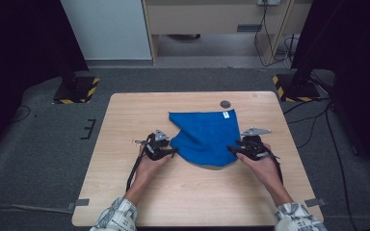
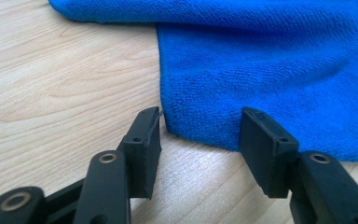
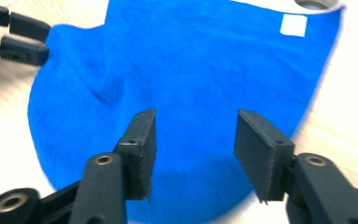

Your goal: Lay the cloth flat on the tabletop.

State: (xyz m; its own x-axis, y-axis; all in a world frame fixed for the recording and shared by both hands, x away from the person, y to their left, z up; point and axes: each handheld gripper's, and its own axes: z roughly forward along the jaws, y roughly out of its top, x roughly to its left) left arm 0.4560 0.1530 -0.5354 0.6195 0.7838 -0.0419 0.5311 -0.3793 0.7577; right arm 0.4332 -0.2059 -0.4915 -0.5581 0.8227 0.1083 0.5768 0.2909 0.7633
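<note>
Starting at the left, the left tool point(image 1: 166, 153) rests low on the worktop point(image 1: 125, 125) with its jaws parted and nothing between them; in the left gripper view the near corner of the blue cloth point(image 2: 261, 70) lies just ahead of the gap, its edge almost touching the tip of one black pad point(image 2: 144, 144) but not pinched by it. The cloth is spread flat on the worktop between the two tools, folded into a rough fan shape that is wide and straight at the far side and rounded at the near side, with a small white label point(image 1: 225, 114) at its far edge and a dark round mark point(image 1: 225, 104) on the wood just beyond it. On the right, the right tool point(image 1: 236, 149) also stands open and empty, its pads hanging above the cloth's near right part in the right gripper view, with blue fabric visible below and between them. The risk from here, as I judge it, is a poor grip: the left jaws sit so close to the corner that closing could catch only the very edge or one layer, letting the fold slip apart. If the right tool dips too steeply it may bunch the cloth or drag it sideways, and uneven pulls from the two hands would skew the fold.
</note>
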